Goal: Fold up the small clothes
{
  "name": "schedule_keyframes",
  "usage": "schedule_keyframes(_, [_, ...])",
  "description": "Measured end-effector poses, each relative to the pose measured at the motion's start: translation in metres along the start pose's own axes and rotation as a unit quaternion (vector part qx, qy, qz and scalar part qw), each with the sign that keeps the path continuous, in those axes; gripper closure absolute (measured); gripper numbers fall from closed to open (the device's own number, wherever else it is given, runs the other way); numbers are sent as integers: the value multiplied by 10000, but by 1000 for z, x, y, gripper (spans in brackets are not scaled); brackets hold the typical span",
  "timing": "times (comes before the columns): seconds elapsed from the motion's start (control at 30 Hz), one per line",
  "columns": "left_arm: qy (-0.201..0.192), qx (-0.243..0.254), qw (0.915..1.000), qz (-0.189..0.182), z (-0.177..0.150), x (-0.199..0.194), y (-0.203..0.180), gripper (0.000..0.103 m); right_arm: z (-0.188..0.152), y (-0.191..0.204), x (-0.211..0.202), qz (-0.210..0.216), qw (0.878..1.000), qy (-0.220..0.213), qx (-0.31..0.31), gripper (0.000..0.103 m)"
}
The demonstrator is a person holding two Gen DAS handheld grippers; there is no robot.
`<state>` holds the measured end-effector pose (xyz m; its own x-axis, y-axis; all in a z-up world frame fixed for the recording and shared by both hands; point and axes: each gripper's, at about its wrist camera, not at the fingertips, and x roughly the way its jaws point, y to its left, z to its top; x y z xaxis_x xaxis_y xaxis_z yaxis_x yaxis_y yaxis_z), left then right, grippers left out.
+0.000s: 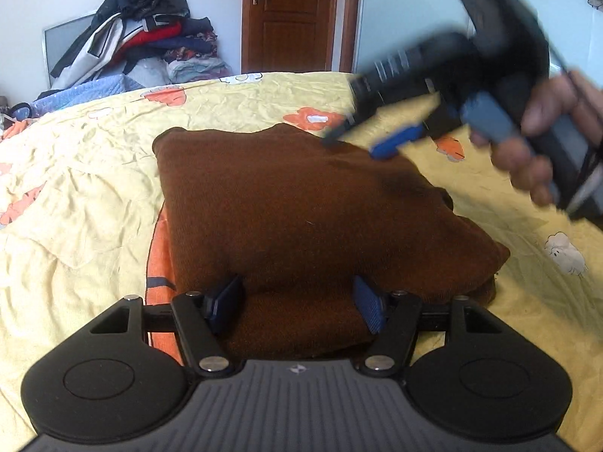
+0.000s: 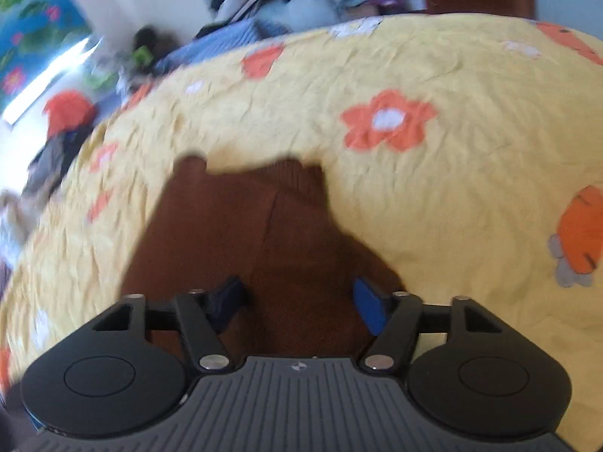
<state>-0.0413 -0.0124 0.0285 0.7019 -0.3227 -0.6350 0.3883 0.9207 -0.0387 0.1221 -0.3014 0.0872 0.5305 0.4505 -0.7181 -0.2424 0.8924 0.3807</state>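
Folded brown garment [image 1: 301, 207] on yellow floral bedspread [image 1: 75, 196], left gripper [image 1: 297, 305] jaws spread over its near edge, right gripper [image 2: 299, 303] likewise parted, gripping nothing

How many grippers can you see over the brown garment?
2: the left gripper open at the brown garment's near edge, the right gripper open above its far right corner.

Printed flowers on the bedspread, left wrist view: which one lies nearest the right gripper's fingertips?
The orange flower with the white centre, just beyond the brown garment's far edge, beside the right gripper. The others sit farther away.
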Motion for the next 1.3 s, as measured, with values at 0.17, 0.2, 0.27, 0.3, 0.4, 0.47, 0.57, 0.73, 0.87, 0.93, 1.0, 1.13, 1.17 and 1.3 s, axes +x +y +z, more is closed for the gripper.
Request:
schedule_keyframes(0.17, [1,-14,10000,-9,1,6,1,37,17,42,27,301,9985,171,-428,26])
schedule_keyframes(0.2, [0,-32,10000,-26,1,7,3,37,18,44,40,233,9983,315,-442,25])
schedule_keyframes(0.27, [-11,-54,10000,-51,1,7,5,37,15,39,65,-69,9972,599,-444,21])
schedule_keyframes(0.3, [-19,-63,10000,-57,0,7,5,37,10,36,66,9,9970,373,-676,15])
schedule_keyframes(0.4, [-37,-55,10000,-64,0,8,6,37,8,33,67,202,9962,361,-766,8])
schedule_keyframes(0.47, [-52,-38,10000,-68,-1,8,6,37,9,41,63,-22,9946,442,-942,13])
schedule_keyframes(0.57, [-85,-57,9999,-91,-4,7,7,37,9,49,50,-156,9963,354,-765,20])
schedule_keyframes(0.73, [-73,29,9999,-66,-4,8,5,36,-4,33,59,73,9961,139,-866,11])
schedule_keyframes(0.87, [-83,3,9999,-100,-6,4,7,36,12,37,48,-2,9981,325,-530,21])
schedule_keyframes(0.93, [-144,22,9999,-71,-8,5,6,34,21,48,40,129,9976,165,-666,22])
schedule_keyframes(1.0, [-181,59,9998,-49,-10,6,3,31,32,59,36,261,9964,3,-810,22])
schedule_keyframes(1.13, [-241,80,9997,-59,-13,6,1,29,56,75,61,106,9932,35,-1161,22])
schedule_keyframes(1.17, [-252,67,9996,-75,-14,6,1,28,60,79,71,32,9918,88,-1273,22])
schedule_keyframes(1.3, [-310,66,9994,-115,-17,4,2,28,65,88,119,-127,9861,510,-1576,42])
